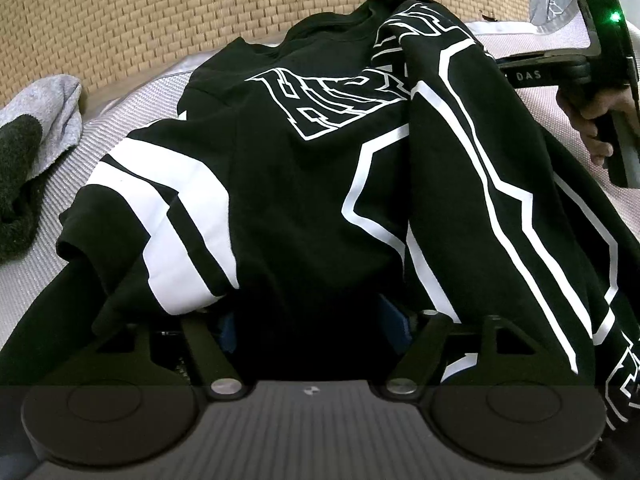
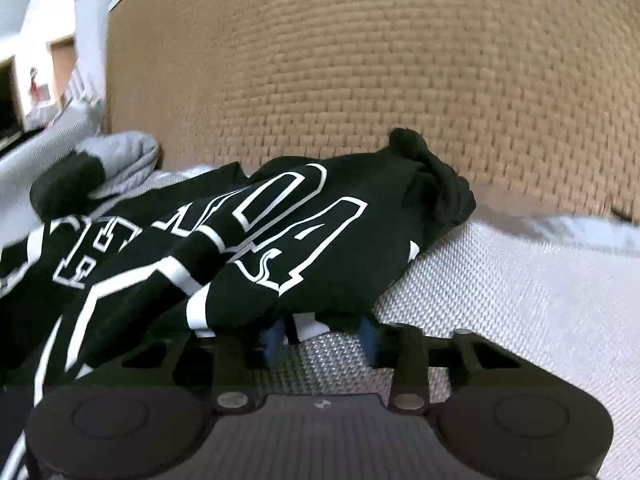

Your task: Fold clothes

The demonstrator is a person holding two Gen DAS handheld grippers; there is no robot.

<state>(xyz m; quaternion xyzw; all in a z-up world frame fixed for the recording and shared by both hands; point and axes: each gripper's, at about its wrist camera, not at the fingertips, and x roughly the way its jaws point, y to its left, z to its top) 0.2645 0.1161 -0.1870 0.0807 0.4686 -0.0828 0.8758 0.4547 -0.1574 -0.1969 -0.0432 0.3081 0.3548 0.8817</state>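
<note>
Two grippers sit at the near edge of one black sweatshirt (image 1: 304, 184) with white lettering, which lies on a pale woven bed surface (image 2: 500, 292) in front of a tan woven headboard (image 2: 380, 80). Ahead of the left gripper (image 1: 316, 326) the garment runs away from the jaws, hem nearest and collar farthest, so its long axis points straight forward; a white-striped sleeve (image 1: 168, 216) lies across the body to the left of the jaws, and the right side of the garment is doubled over as a raised flap to their right. Cloth drapes over the blue pads, so I cannot tell whether those jaws pinch the hem or merely lie under it. The right gripper (image 2: 324, 334) meets the folded flap from the side: the cloth lies forward and to the left of its jaws, which stand apart, with white print and bare bed showing between the blue pads and the flap's edge just over them. It is the nearer one to that flap, so any carrying-over of the flap would likely fall to it. A grey and dark garment (image 1: 36, 136) lies well to the left.
</note>
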